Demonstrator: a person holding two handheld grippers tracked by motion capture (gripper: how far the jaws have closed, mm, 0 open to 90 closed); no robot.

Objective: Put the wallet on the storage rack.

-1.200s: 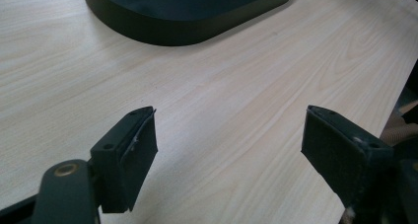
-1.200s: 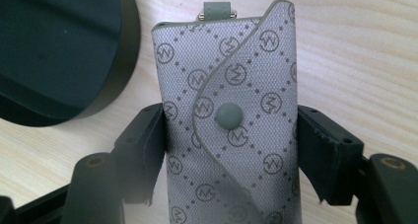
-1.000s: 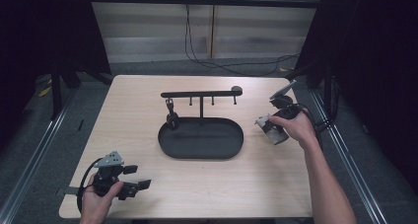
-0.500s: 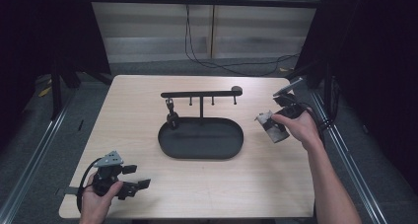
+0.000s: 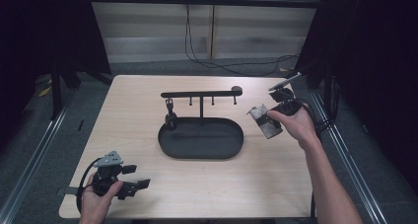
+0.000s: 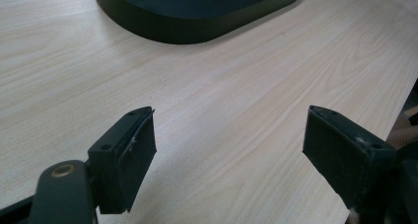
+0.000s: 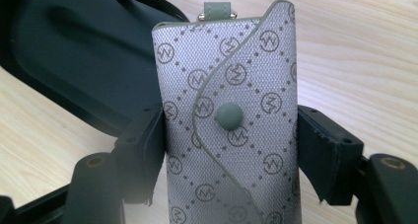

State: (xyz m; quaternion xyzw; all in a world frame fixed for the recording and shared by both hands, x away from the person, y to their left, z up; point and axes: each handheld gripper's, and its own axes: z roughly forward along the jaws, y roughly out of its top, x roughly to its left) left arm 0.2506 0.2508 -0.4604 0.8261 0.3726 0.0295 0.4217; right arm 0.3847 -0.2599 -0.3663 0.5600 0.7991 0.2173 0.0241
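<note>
We see the right gripper (image 5: 272,116) at right of frame clamped on the grey pouch (image 7: 229,120) beside the tray (image 5: 201,137), left gripper (image 5: 134,186) lower left, jaws wide apart, empty.

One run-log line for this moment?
right hand-held gripper: shut on grey key pouch | left hand-held gripper: open, empty | pouch beside black tray

Even overhead light brightens the table (image 5: 128,110); surroundings stay dark, close views slightly soft.

Grey pouch (image 7: 231,120): lower end running off the bottom edge.
Black tray (image 6: 197,7): far part being cropped by the top edge.
</note>
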